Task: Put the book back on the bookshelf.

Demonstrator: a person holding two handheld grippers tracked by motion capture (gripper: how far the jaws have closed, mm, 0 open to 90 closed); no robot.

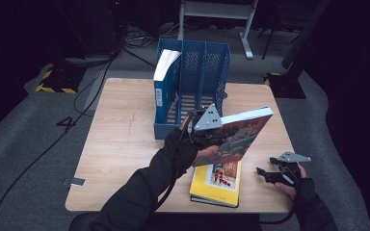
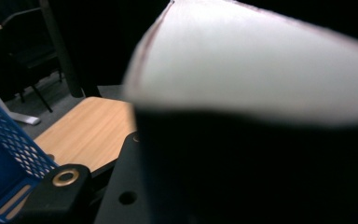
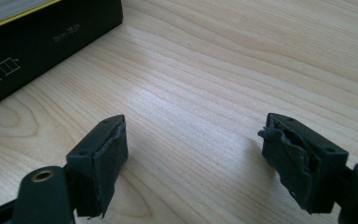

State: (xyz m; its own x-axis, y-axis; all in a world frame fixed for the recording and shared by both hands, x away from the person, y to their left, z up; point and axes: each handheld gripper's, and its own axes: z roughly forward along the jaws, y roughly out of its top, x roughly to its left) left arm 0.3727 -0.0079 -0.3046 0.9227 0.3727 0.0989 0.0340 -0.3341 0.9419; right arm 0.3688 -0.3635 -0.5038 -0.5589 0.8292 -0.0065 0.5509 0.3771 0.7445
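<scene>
While the left gripper (image 1: 211,136) clamps the tilted book (image 1: 238,132), the right gripper (image 3: 193,158) rests wide apart at four o'clock.

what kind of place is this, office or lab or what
Probably a lab or studio set up for recording, not a working office: a lone wooden table on grey carpet, cables trailing across the floor, hazard-striped tape, and dark surroundings. A blue file rack holds a book.
</scene>
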